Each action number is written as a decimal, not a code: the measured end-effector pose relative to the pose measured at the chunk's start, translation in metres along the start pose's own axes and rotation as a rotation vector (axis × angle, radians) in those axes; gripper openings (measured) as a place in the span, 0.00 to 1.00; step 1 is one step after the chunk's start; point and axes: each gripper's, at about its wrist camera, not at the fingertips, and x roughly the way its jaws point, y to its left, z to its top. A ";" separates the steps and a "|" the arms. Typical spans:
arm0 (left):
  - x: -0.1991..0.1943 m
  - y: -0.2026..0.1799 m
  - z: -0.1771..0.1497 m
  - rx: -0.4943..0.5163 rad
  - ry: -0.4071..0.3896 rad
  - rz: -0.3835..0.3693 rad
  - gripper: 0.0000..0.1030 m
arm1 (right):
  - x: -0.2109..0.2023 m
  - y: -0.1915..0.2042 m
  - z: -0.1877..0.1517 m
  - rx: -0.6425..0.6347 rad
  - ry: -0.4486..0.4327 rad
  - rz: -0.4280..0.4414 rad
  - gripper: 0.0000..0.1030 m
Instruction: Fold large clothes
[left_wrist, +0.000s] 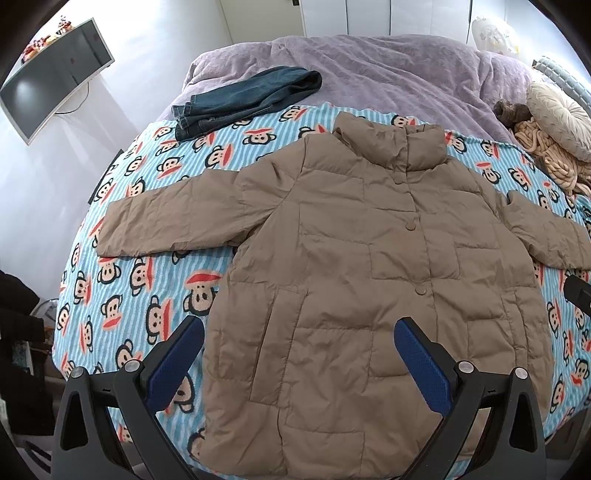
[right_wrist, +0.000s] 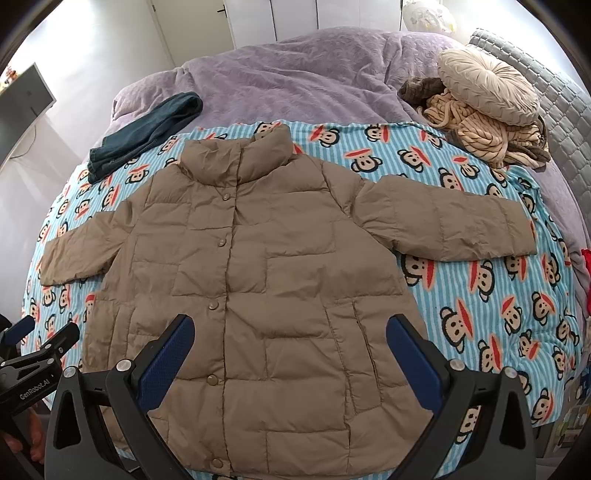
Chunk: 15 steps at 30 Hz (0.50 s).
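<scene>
Through the left wrist camera I see my left gripper (left_wrist: 299, 343) hanging with jaws spread wide and empty above the hem of the tan puffer jacket (left_wrist: 369, 258). The jacket lies front up on the monkey-print blanket (left_wrist: 147, 295), snapped shut, sleeves spread out, which I judge readies it for folding. Its quilted shell looks slick and puffy. Folded jeans (left_wrist: 243, 99) sit apart near the purple duvet (left_wrist: 388, 66).

Through the right wrist camera, my right gripper (right_wrist: 290, 338) is likewise wide apart, holding nothing, over the jacket's lower front. A round pleated cushion (right_wrist: 487, 88) rests on a chunky knit throw (right_wrist: 480, 136).
</scene>
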 end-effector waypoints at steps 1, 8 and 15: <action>0.001 0.001 0.000 -0.001 0.000 -0.001 1.00 | 0.000 0.000 0.000 0.000 0.001 -0.001 1.00; 0.003 -0.002 0.001 0.005 -0.004 0.011 1.00 | 0.000 0.000 0.000 0.000 0.001 -0.001 1.00; 0.003 -0.002 0.000 0.006 -0.006 0.015 1.00 | 0.001 0.001 0.000 0.000 0.002 -0.002 1.00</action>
